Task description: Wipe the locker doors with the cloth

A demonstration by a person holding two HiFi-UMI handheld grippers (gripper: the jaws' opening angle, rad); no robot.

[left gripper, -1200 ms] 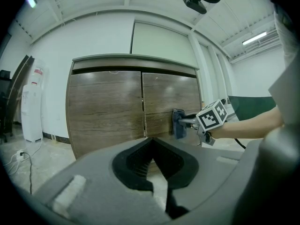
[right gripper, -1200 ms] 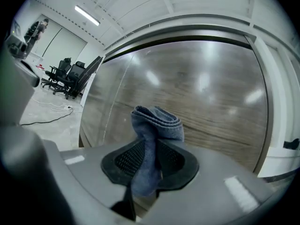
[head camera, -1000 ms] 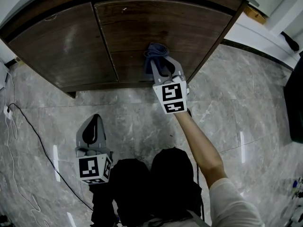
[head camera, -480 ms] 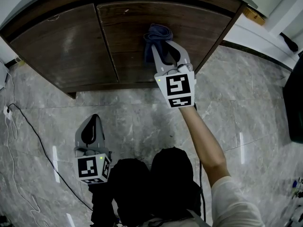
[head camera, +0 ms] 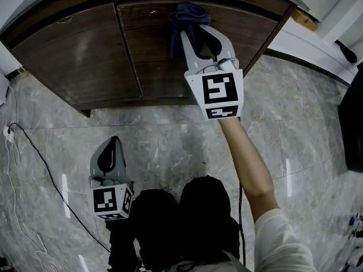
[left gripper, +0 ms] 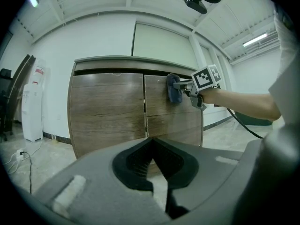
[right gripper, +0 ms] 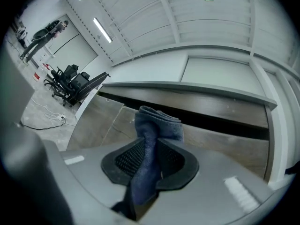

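A low brown wooden locker has a left door [head camera: 74,55] and a right door [head camera: 227,35]. My right gripper [head camera: 195,24] is shut on a folded blue cloth [head camera: 190,16] and presses it against the top of the right door. In the right gripper view the cloth [right gripper: 152,144] hangs pinched between the jaws, its bunched end against the wood. The left gripper view shows the cloth [left gripper: 173,88] high on the right door [left gripper: 171,118]. My left gripper [head camera: 110,152] hangs low over the floor, away from the locker, shut with nothing in it.
Grey marble floor [head camera: 170,135] lies in front of the locker. A black cable [head camera: 39,163] runs across the floor at the left. A white wall base [head camera: 317,44] borders the right. The person's dark legs [head camera: 181,225] stand below.
My right gripper has slid the cloth upward on the right door, from near its lower middle to its top edge. The left gripper has stayed where it was.
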